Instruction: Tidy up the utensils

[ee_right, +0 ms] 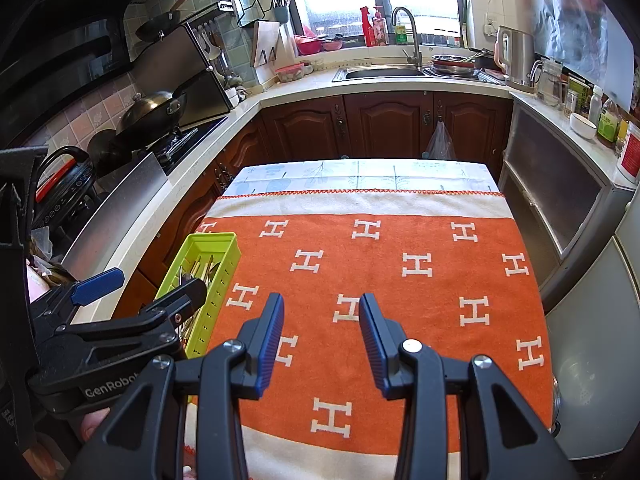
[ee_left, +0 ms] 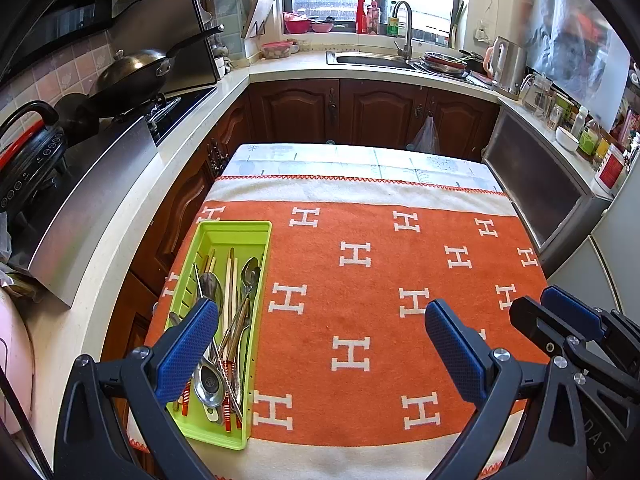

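1. Left gripper (ee_left: 320,344): jaws wide apart, nothing between them. Its left blue pad (ee_left: 186,350) shows in front of the near half of the green tray (ee_left: 224,236); whether it touches the tray cannot be told. The other pad hangs over bare orange cloth.
2. Right gripper (ee_right: 321,340): jaws partly apart, holding nothing, only cloth visible between the pads. It also appears at the right edge of the left wrist view, beside the left gripper.
3. Green tray: long, narrow, set along the left edge of the table, lengthwise away from the cameras. It holds the utensils.
4. Utensils (ee_left: 224,320): metal spoons, pale chopsticks and pieces with red-striped handles, lying loosely crossed inside the tray. None lie out on the cloth.
5. Orange cloth (ee_left: 380,280): patterned with white H shapes, cream borders, covering the table (ee_right: 360,172); a pale leaf-print cover shows at the far end. The whole stretch right of the tray is open.
6. Edges: a narrow gap separates the table's left edge from the kitchen counter (ee_left: 132,208); a cabinet (ee_right: 560,192) stands close to the right edge; brown cupboard doors lie beyond the far end.
7. Pose: both grippers tilt downward toward the table from its near end, side by side. A bit of a hand (ee_right: 94,420) shows under the left gripper's body.
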Tool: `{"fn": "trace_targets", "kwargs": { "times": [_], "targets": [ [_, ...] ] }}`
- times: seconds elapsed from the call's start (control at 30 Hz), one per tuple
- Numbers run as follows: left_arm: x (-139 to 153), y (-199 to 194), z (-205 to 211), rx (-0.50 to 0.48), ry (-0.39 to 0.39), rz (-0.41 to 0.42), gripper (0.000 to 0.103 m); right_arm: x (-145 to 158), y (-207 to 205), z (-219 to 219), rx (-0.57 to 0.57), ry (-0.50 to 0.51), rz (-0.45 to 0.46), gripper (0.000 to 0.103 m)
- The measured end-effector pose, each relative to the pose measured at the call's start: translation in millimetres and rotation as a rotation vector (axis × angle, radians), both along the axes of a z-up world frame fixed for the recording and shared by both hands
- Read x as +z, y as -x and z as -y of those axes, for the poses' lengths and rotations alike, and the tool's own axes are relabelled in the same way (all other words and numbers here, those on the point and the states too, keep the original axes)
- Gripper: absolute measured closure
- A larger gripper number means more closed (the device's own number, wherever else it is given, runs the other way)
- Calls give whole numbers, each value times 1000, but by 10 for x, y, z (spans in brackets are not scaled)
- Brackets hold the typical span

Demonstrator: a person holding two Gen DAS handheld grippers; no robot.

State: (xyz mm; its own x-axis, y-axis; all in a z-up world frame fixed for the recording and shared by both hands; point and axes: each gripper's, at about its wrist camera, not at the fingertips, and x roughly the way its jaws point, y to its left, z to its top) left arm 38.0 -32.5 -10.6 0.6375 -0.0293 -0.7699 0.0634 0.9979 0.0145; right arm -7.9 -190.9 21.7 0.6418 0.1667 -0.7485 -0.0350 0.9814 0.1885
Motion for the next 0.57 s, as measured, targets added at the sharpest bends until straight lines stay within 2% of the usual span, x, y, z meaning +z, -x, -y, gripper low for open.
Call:
{"fn": "trace_targets", "kwargs": {
  "times": [0.57],
  "targets": [
    [-32, 1, 13, 0, 1, -14, 1, -12, 0, 2, 1, -4, -6, 64]
  ]
}}
